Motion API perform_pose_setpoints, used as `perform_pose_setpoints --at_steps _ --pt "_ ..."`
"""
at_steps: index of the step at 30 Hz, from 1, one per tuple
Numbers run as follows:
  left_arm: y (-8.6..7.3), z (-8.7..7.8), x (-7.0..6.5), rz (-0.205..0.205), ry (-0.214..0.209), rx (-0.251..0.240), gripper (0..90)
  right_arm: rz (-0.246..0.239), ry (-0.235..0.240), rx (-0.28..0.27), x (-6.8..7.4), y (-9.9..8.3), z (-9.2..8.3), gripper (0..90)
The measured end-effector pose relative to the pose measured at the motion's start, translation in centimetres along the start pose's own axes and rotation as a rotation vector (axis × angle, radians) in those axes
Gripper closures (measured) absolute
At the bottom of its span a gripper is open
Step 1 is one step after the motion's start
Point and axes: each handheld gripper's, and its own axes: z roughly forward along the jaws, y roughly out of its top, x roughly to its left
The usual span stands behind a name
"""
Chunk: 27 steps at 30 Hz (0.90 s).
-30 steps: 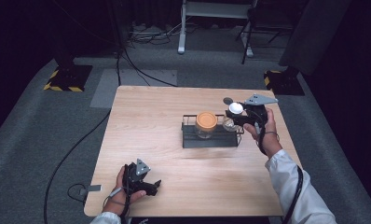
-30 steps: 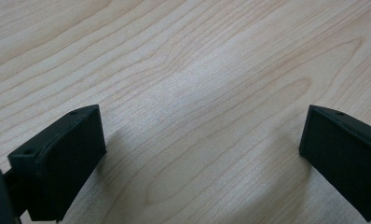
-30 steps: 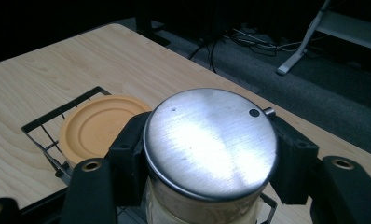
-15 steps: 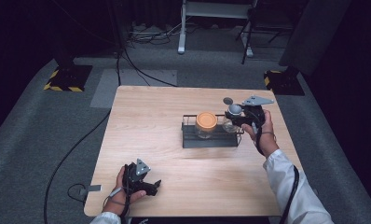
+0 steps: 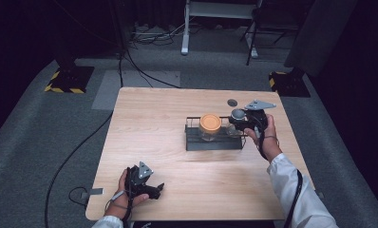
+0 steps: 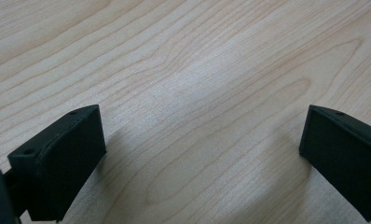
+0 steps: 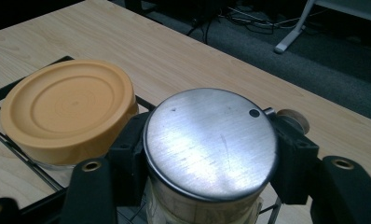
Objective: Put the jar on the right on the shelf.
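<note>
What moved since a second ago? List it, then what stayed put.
The right hand-held gripper, shut on the metal-lidded jar, sank slightly toward the wire rack, beside the orange-lidded jar. The grip held. The left hand-held gripper stayed open at the table's near edge.

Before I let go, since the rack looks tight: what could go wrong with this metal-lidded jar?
The right gripper is clamped on the metal-lidded jar, close beside the orange-lidded jar in the wire rack. Risks: bumping that neighbour, or catching the rack's wire with a jaw on opening, which may tip the jar.
</note>
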Motion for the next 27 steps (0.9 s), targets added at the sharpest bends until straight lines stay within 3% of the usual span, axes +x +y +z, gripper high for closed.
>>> perform_pose_setpoints --at_steps 27 --pt "0.0 0.0 0.01 0.001 -0.001 0.0 0.0 0.025 0.005 0.018 -0.13 -0.84 0.79 39.4"
